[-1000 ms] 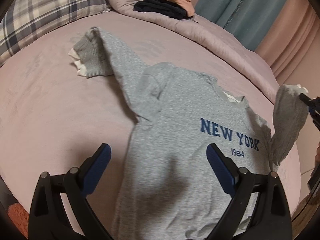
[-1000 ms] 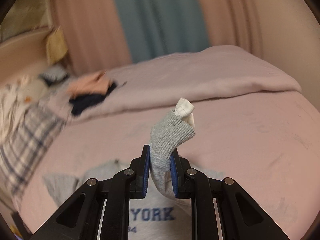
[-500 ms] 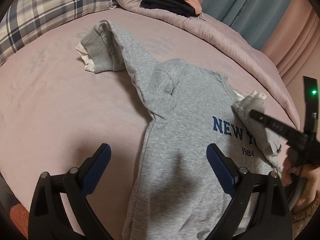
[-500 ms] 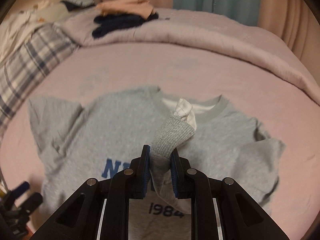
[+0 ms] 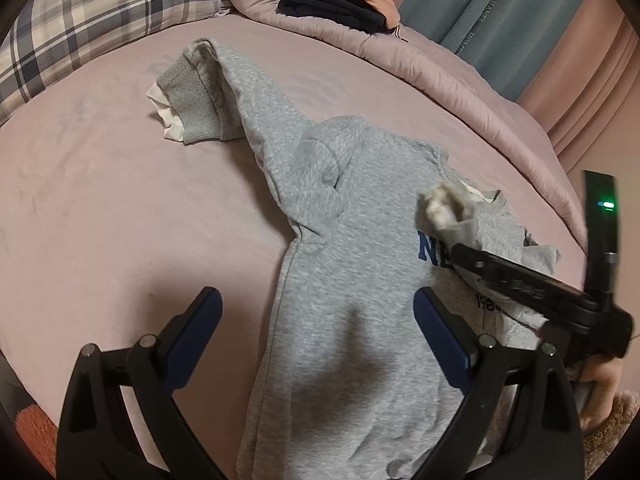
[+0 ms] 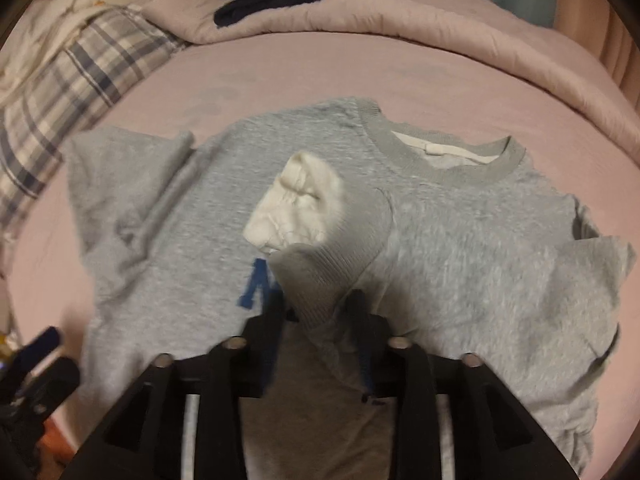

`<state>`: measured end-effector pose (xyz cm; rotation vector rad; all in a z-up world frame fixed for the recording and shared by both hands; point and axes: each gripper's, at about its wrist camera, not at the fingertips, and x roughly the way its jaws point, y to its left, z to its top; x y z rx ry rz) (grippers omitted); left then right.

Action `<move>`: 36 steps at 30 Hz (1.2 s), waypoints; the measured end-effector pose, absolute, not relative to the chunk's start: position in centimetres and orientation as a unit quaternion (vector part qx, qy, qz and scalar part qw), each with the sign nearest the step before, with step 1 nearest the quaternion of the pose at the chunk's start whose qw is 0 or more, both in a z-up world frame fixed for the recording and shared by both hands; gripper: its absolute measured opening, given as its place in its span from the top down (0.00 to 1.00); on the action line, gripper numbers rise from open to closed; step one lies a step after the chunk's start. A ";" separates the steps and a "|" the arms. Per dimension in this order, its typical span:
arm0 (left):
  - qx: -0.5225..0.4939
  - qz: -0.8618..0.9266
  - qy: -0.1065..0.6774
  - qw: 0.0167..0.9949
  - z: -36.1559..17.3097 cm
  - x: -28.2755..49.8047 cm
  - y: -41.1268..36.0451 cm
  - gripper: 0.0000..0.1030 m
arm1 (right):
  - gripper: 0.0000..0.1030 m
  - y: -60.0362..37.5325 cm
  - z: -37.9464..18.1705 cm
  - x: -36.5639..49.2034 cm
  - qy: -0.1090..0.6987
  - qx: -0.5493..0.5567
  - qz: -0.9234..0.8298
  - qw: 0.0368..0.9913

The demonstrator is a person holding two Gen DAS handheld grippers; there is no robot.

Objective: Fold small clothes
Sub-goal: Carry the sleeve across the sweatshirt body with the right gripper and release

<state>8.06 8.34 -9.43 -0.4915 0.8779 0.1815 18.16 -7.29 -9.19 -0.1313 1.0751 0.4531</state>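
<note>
2 grippers hover over a pink bed (image 5: 100, 200), where 1 small grey sweatshirt (image 5: 352, 280) lies face up, its blue lettering partly covered. My right gripper (image 6: 318, 304) has just been opening its jaws; the ribbed cuff (image 6: 336, 264) of the right sleeve sits between them, folded in across the chest, with a white lining (image 6: 296, 208) poking out. The pads look slack on the cloth, so I judge the cuff released. My left gripper (image 5: 316, 324) stands wide apart and bare above the lower body of the shirt.

I judge the fabric soft, light and floppy; it should drape and wrinkle, not slide. The ribbed cuffs and hem look like the firmest places to pinch.

From the right wrist view, the long axis runs from the neckline (image 6: 440, 156), away from me, to the hem near me. The other sleeve (image 5: 248, 92) stretches out toward a plaid pillow (image 5: 80, 20). Dark and peach clothes (image 5: 340, 4) sit on the rolled duvet (image 5: 460, 80) beyond.
</note>
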 end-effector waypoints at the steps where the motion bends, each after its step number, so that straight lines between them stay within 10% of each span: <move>1: -0.239 0.083 0.420 0.872 -9.3 8.1 8.3 0.07 | 0.47 -7.7 -8.7 18.0 0.505 -0.053 0.220 0.833; 7: -0.238 0.059 0.420 0.874 -7.9 9.3 7.4 0.06 | 0.27 -12.4 -4.2 16.2 0.452 -0.020 0.214 0.865; 16: -0.257 -0.011 0.428 0.866 -6.5 15.4 4.8 0.08 | 0.27 -23.2 -4.5 17.3 0.439 0.053 0.094 0.892; 28: -0.292 -0.007 0.496 0.818 -12.5 23.1 1.2 0.33 | 0.36 -27.6 -9.3 19.3 0.490 0.117 0.092 0.859; 30: -0.288 -0.001 0.484 0.826 -12.5 23.3 1.1 0.43 | 0.36 -28.3 -9.5 19.5 0.495 0.129 0.094 0.854; 32: -0.291 -0.007 0.481 0.827 -12.5 23.5 1.1 0.76 | 0.38 -28.6 -9.7 19.7 0.497 0.137 0.099 0.851; 36: -0.315 -0.014 0.468 0.826 -12.4 23.1 1.4 0.82 | 0.48 -29.0 -10.3 19.9 0.503 0.138 0.098 0.848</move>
